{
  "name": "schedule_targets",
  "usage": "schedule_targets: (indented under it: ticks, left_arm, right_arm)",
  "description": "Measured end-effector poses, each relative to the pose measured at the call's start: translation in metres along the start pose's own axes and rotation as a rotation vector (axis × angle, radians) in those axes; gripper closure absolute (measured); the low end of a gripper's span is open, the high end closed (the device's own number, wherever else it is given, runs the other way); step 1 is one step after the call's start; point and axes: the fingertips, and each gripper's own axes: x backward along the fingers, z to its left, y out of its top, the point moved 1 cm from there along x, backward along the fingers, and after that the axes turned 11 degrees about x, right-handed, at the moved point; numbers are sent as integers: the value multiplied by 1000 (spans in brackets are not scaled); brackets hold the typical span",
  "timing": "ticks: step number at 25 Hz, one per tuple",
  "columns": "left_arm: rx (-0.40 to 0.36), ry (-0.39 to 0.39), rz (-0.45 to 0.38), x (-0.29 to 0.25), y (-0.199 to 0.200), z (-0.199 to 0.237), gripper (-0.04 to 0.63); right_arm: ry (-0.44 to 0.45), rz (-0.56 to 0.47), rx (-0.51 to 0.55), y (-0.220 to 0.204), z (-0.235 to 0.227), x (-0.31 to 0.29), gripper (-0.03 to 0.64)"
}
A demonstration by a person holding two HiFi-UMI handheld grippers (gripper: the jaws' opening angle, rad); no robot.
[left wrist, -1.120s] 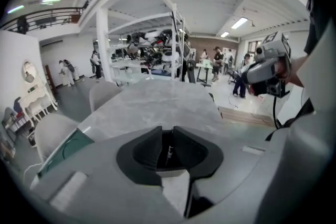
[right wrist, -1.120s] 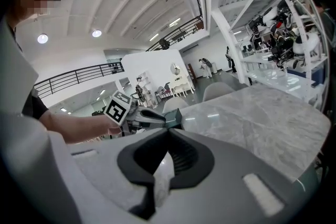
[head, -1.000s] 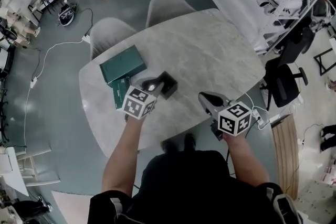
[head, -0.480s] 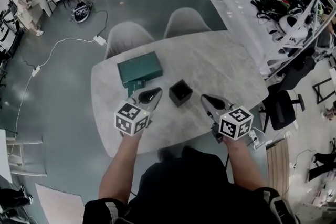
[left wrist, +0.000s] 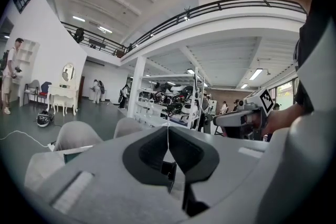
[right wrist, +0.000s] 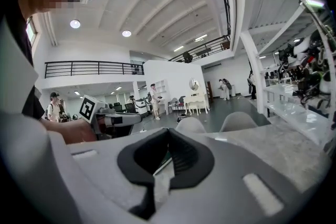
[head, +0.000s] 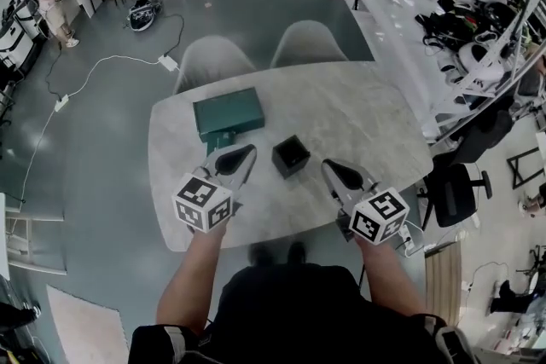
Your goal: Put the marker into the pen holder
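Compared with a second ago, the left gripper (head: 248,152) is no longer hanging over the pen holder (head: 291,156). It is now sitting back towards the person, and the holder is standing clear of it on the table (head: 367,115). The right gripper (head: 328,167) is keeping much the same station.

Both grippers are showing their jaws pressed together at the tips, with nothing lying between them in either gripper view.

No marker is showing anywhere: none in either gripper, none on the bare tabletop. The holder's inside is reading only as dark, so whether the marker is already in it cannot be told. If it is, the task is looking finished, with both grippers empty. If it is not, the pick-up and the drop are both remaining.

The holder is standing upright ahead of both grippers and between them, just to the right of the left gripper's tip and just to the left of the right one's, touching neither. A green box (head: 228,112) is lying beyond the left gripper, apart from the holder.
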Motion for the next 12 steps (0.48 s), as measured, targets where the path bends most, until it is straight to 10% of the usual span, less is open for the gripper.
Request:
schedule_targets:
  ticks: [12]
  left_arm:
    - [-28,46,2,-29,9,-12,582]
  right_arm:
    - [-53,-103,60,13,-51,30,614]
